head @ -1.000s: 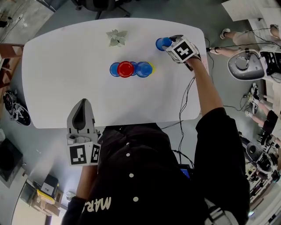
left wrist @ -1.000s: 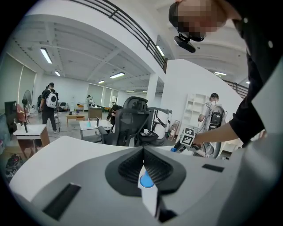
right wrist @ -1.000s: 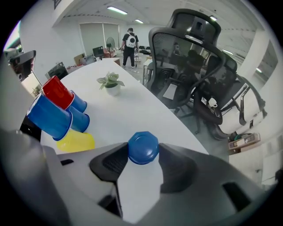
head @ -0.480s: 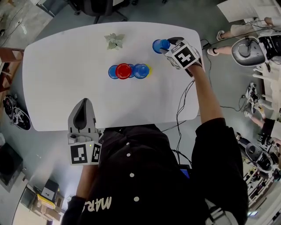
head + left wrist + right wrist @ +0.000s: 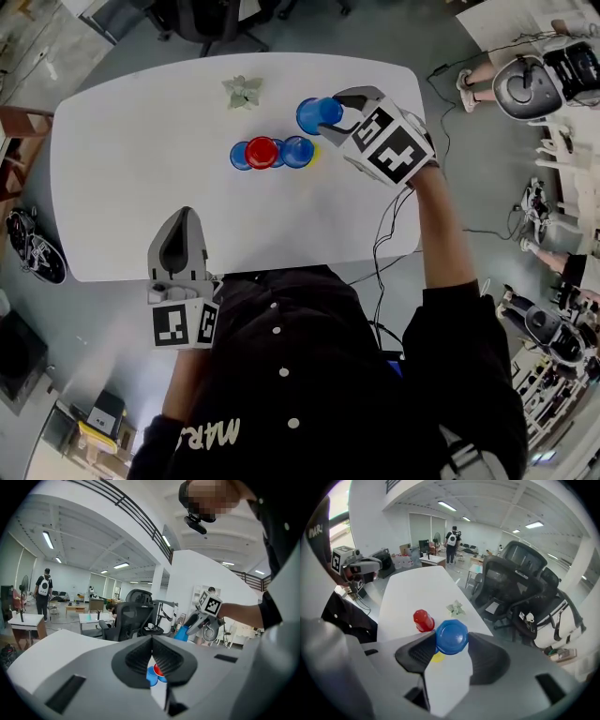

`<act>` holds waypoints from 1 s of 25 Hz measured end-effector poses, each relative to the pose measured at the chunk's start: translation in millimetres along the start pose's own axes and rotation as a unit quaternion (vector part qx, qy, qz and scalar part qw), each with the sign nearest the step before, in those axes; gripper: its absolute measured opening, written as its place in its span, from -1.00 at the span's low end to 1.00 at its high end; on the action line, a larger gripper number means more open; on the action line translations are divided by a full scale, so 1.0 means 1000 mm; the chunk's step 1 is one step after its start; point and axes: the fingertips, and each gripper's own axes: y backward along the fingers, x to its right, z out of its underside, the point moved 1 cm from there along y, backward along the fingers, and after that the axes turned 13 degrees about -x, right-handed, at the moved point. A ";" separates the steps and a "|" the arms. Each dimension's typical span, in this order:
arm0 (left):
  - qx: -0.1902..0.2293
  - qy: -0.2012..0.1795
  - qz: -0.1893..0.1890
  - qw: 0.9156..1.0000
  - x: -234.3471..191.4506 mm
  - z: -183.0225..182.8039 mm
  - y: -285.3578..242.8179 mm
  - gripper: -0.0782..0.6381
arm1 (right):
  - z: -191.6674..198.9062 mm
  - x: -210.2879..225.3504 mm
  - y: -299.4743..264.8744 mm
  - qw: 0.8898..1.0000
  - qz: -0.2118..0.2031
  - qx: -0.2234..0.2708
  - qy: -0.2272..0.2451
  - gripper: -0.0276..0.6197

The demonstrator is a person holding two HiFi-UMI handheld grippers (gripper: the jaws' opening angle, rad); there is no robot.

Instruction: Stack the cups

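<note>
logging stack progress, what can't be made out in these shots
Yellow cup: the head view shows only a sliver past the row's right blue cup; in the right gripper view the held blue cup covers most of it.
Row of cups: in the left gripper view the left tongs hide all but slivers.
Pale leafy thing: too small to identify.

right gripper (image 5: 343, 116) has lifted the blue cup (image 5: 316, 114).

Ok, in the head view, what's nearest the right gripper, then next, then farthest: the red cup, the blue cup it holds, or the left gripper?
1. Blue cup: between the right gripper's jaws.
2. Red cup: middle of the table.
3. Left gripper: at its near edge.
</note>
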 end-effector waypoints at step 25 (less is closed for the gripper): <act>0.005 0.007 -0.002 1.000 -0.010 0.009 0.009 -0.75 | -0.034 -0.087 -0.016 0.990 -0.037 -0.035 0.134 -0.23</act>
